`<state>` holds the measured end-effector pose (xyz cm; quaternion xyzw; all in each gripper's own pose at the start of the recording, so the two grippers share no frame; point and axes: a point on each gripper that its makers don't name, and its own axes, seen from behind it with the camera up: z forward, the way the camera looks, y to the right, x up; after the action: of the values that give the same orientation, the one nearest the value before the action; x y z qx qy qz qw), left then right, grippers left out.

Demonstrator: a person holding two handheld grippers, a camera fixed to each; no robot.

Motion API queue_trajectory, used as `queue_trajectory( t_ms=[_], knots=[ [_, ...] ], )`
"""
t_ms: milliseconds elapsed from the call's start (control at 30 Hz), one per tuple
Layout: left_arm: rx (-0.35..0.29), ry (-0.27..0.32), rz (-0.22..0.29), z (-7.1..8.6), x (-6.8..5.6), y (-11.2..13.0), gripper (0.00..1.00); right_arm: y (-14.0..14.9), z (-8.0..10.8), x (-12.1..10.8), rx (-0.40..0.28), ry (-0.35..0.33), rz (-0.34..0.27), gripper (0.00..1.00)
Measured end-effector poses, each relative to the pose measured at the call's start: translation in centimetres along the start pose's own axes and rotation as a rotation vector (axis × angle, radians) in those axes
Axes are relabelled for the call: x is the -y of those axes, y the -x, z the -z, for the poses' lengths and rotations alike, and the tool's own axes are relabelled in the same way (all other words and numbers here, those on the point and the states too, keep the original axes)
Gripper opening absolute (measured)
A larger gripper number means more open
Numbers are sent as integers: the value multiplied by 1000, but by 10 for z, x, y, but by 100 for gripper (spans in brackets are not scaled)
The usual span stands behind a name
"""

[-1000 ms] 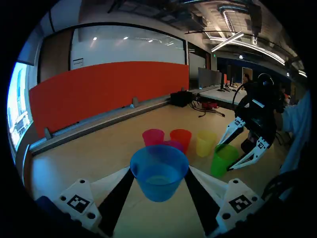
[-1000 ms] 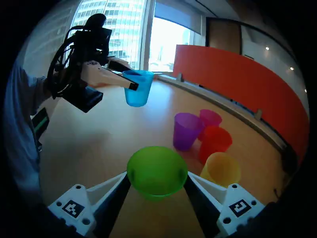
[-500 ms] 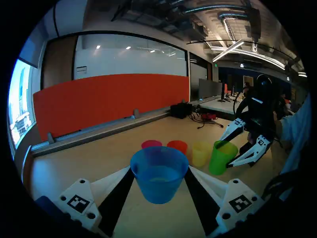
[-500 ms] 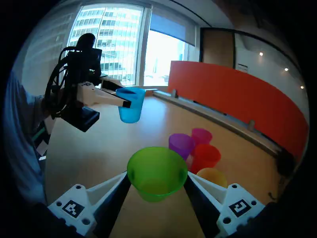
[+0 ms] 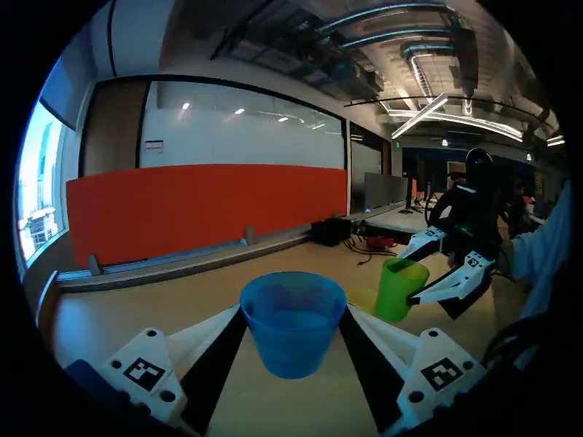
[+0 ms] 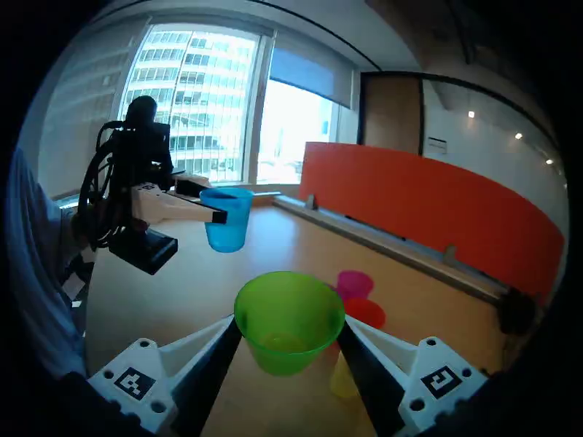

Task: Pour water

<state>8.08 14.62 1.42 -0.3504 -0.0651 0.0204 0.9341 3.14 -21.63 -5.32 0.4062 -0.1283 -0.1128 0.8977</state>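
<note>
The blue cup (image 5: 293,336) is translucent plastic, wider at the rim than at the base, and it stands upright. A paler band across its lower inside looks like a liquid level. The left gripper (image 5: 293,319) is clamped on it, one finger pressing each side just under the rim. The cup sits right at the fingertips and is held in the air above the wooden surface (image 5: 175,309).

The green cup (image 6: 289,324) has the same shape, also upright and translucent. Whether it holds anything I cannot tell. The right gripper (image 6: 289,336) grips it the same way, a finger tight against each flank, and it too is off the surface.

In the right gripper view the blue cup hangs up and to the left of the green one, well apart from it and level. A sleeve (image 6: 29,284) shows behind the left gripper.

Under and beyond the green cup stand a pink cup (image 6: 354,281), a red cup (image 6: 366,312) and a yellow cup (image 6: 339,376), close together on the surface. The surface runs wide and bare towards a raised rail (image 6: 397,246) along its far edge, with an orange panel (image 6: 437,200) behind it and windows (image 6: 193,116) to the left.
</note>
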Motion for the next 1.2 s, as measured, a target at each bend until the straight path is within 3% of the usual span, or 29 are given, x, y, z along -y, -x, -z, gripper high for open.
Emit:
queue_trajectory(
  t_ms=[267,767,1200],
  knots=[
    [-44,1,13,2,-7,-15,86,-22,3,-7,-48,14,4,91],
    [-70,17,10,7,-18,-30,85,-59,8,-11,-140,27,3,91],
    [-83,17,-12,9,-19,-42,86,-74,4,-11,-167,22,6,91]
  ],
)
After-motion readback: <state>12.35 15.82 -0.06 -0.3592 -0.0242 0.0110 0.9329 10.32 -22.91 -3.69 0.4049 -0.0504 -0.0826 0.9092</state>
